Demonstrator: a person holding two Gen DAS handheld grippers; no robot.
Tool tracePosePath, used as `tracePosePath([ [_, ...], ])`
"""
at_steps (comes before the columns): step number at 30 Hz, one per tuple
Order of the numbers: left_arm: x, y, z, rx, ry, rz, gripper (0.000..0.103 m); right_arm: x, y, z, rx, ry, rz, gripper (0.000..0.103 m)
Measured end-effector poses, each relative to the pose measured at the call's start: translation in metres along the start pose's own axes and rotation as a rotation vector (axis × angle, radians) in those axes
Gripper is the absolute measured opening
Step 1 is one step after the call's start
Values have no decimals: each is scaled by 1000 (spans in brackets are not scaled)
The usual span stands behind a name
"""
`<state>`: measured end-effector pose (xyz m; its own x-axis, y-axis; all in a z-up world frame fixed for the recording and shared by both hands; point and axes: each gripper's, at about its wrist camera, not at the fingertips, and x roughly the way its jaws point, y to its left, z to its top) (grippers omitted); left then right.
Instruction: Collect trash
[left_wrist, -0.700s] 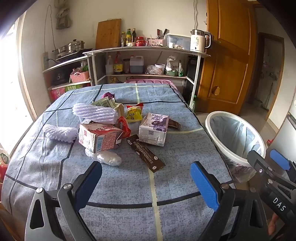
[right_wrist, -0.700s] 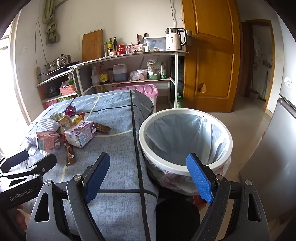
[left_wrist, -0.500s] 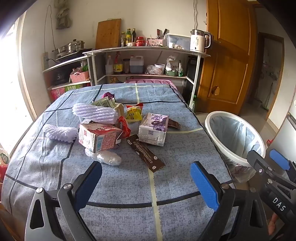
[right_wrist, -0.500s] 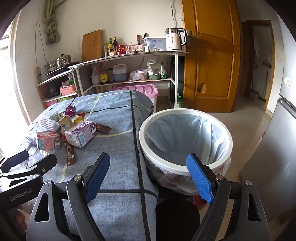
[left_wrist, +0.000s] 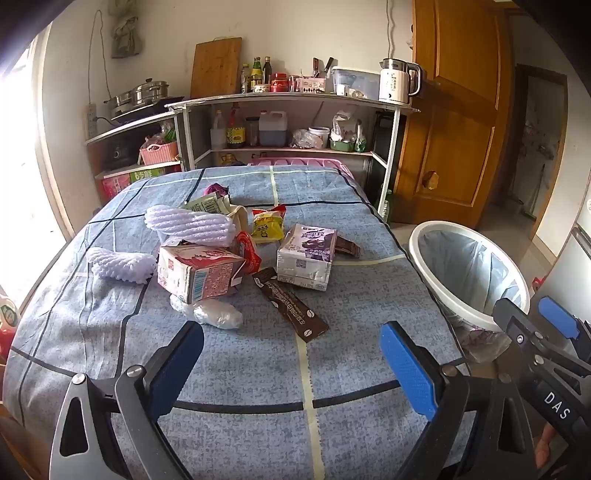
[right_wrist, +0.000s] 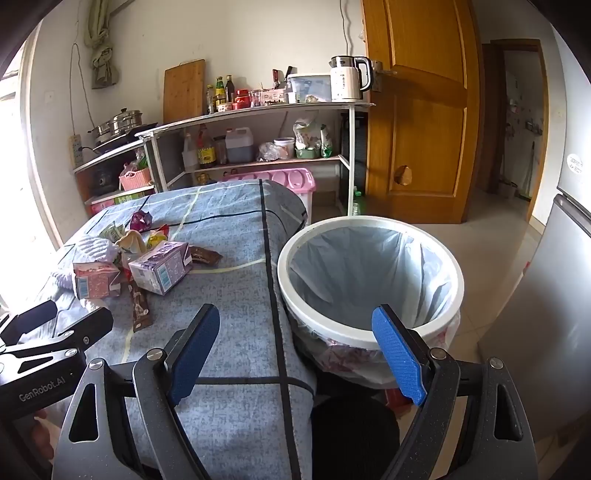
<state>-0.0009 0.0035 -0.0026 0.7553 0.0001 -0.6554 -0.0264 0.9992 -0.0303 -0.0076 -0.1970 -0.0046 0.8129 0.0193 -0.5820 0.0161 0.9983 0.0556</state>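
Nothing had moved since the earlier frames. Our left gripper (left_wrist: 291, 354) and right gripper (right_wrist: 295, 350) hung wide open, empty. Trash lay mid-table; we judged the brown wrapper (left_wrist: 290, 304) nearest, the bin (right_wrist: 369, 284) waiting beside the table (left_wrist: 369, 295).

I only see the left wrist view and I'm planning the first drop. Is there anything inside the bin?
Observer: The right wrist view looks down into the bin. Only the pale liner shows, with no trash as far down as I can see.
Operator: Are the right tongs free?
Observer: Yes. The right tongs stand open with nothing between the pads.
Operator: Is there a gap between bin and table?
Observer: None visible. The rim appears to sit against the hanging tablecloth.
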Motion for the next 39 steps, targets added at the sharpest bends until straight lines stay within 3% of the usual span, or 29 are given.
tracePosePath([
  [39,-3,-4,1,-1,0,5,98,3,-1,-3,3,-4,0,85],
])
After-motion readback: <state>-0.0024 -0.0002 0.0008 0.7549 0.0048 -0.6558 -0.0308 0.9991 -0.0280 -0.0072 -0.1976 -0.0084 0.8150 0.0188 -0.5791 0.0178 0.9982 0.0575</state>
